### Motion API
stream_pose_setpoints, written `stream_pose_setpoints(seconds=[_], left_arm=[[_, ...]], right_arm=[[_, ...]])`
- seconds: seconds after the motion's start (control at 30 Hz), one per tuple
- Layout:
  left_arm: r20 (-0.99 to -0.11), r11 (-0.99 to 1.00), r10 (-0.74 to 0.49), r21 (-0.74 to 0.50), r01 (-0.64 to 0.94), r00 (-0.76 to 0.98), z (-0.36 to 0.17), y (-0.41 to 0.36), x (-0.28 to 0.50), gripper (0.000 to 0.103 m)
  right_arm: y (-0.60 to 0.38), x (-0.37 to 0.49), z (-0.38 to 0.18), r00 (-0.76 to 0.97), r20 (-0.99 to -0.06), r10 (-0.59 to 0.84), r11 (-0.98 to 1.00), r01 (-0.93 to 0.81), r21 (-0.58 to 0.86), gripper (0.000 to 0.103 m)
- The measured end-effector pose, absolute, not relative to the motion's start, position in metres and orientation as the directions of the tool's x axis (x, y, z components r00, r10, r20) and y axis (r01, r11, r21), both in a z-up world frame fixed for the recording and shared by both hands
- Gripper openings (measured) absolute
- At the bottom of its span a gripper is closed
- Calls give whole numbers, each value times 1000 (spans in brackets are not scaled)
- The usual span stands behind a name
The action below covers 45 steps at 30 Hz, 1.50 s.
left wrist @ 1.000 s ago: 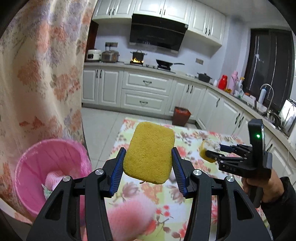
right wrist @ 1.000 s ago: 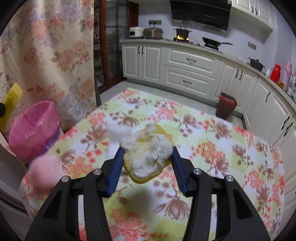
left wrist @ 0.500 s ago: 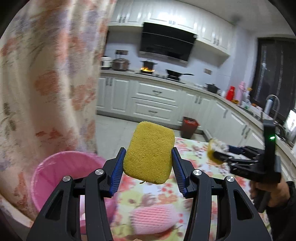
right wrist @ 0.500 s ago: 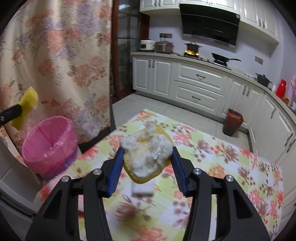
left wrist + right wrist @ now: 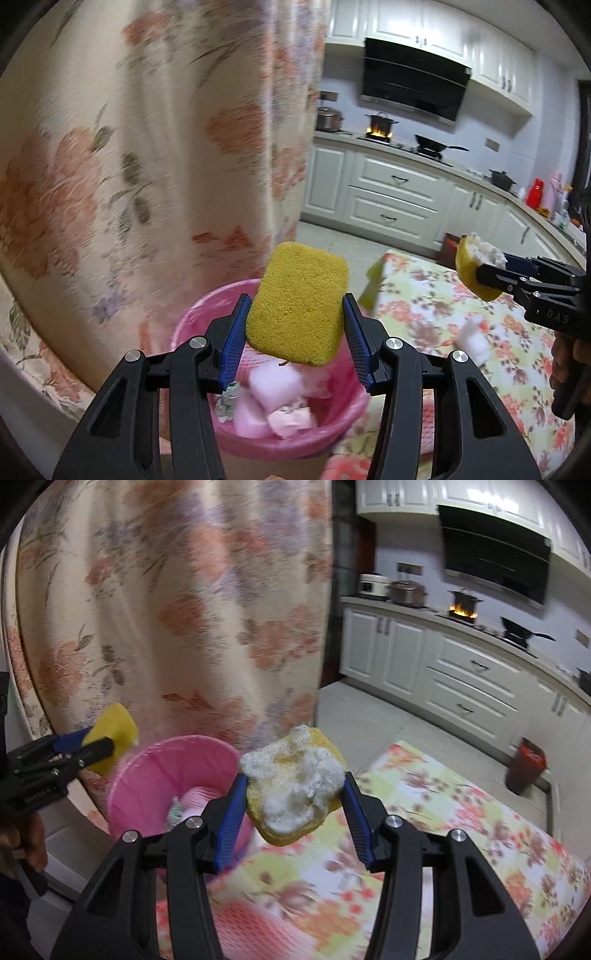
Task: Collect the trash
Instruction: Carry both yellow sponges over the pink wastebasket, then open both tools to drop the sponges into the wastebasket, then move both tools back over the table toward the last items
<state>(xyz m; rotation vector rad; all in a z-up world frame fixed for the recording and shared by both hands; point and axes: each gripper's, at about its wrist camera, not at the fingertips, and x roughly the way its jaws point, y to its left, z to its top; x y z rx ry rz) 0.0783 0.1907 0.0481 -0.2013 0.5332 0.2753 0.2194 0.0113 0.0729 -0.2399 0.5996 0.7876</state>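
We've got our left gripper (image 5: 297, 325) pinching a clean yellow rectangular sponge (image 5: 298, 302) right above the pink plastic bin (image 5: 192, 325) beside the table's corner, set to drop it. Our right gripper (image 5: 293, 797) clamps a yellow sponge caked with white fluff (image 5: 293, 792), hovering near the bin rim, waiting its turn.

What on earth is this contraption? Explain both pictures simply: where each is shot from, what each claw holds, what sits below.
No robot: a person holds two hand-held claws, each with a camera looking along its fingers. The left claw camera shows it clamping a plain yellow rectangular sponge above a pink plastic-lined bin holding pink and white scraps. The right claw camera shows it clamping a yellow sponge coated with white fluff, over a floral tablecloth. Each claw appears in the other's picture.
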Motion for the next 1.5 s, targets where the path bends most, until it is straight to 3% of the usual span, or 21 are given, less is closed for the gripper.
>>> stream_pose_setpoints(seconds=[0.3,0.43,0.63,0.7,1.5], left_arm=[[-545,923,227,-143,-356,807,34,224,73,47],[-550,920,230,-148,-364,803,30,231,71,48],[-552,916,227,-159,-368,802,28,236,69,70],[-551,917,223,-162,-366,804,28,237,67,70],[-564,979,27,-152,-136,825,22,119,100,73]], right_arm=[[79,216,55,458,-621,636,600,-799,26,54],[99,218,46,434,-635,639,578,-816,24,61],[111,219,37,415,-647,640,557,-830,19,74],[109,221,36,421,-649,633,564,-825,15,74],[-61,249,25,597,-634,491,774,-633,2,79]])
